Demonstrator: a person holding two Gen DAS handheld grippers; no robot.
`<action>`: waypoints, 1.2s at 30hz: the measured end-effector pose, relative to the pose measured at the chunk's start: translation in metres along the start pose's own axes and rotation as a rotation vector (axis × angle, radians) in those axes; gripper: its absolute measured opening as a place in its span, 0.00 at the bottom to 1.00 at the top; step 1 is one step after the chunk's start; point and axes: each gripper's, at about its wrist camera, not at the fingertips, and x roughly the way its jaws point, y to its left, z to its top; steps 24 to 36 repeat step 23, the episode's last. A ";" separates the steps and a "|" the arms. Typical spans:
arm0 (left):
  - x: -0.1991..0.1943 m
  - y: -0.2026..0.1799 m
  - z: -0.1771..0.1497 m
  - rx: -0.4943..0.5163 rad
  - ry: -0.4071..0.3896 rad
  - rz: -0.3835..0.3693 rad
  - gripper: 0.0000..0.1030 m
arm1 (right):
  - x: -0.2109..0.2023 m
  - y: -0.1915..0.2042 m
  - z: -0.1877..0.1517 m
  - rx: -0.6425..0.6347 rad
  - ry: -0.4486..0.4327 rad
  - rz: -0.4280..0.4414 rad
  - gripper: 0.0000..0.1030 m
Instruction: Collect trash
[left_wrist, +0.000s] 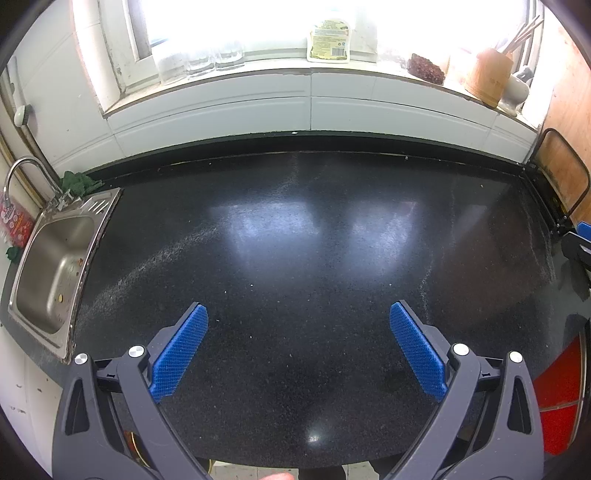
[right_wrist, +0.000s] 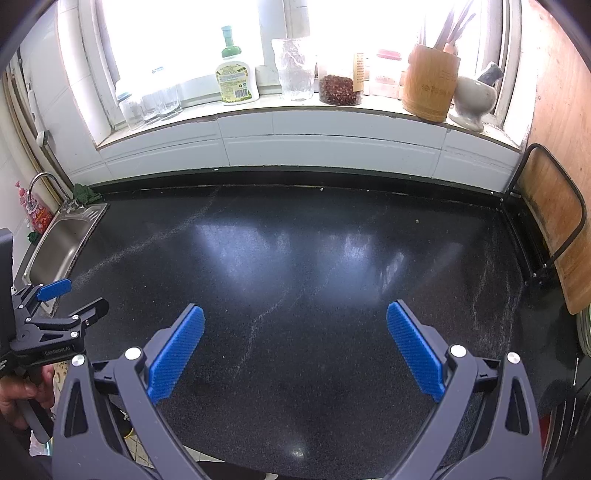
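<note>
Left wrist view shows the black countertop (left_wrist: 295, 240) filling most of the frame, bare and glossy, with only pale specks and dusty streaks on it. No piece of trash large enough to name is visible on the countertop in either view; whatever remains to collect is either off-frame or limited to crumbs such as the pale fleck (right_wrist: 416, 221) near the countertop's rear right part.

The steel sink (left_wrist: 55, 266) is set into the countertop's left end, with a green cloth (left_wrist: 79, 182) just behind it. The windowsill (right_wrist: 295, 110) runs above the countertop's rear edge and carries a detergent bottle (right_wrist: 236, 79), a jar of dried red contents (right_wrist: 340, 88), a wooden utensil holder (right_wrist: 430, 85) and a mortar (right_wrist: 474, 96). A cutting board in a wire rack (right_wrist: 554, 236) stands at the countertop's right end.

The left gripper (left_wrist: 298, 315) hangs over the countertop's front part, blue pads spread wide, nothing between them. The right gripper (right_wrist: 295, 317) is likewise spread wide and empty. A hand (right_wrist: 22, 391) grips the left tool's handle.

Risks, as judged:
- Crumbs are too small for the pads; closing on them would likely scrape the countertop.
- Reaching rearward could knock windowsill items over.
- The two tools sit near each other and could collide.
</note>
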 end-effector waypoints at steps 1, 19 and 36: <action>0.000 0.000 0.000 0.000 0.001 0.002 0.93 | 0.000 0.000 0.000 0.000 0.000 -0.001 0.93; 0.010 -0.006 0.002 0.005 0.019 -0.004 0.93 | 0.003 -0.005 -0.007 0.019 0.006 -0.002 0.93; 0.020 -0.007 0.002 0.006 0.022 0.007 0.93 | 0.010 -0.012 -0.011 0.024 -0.001 -0.012 0.93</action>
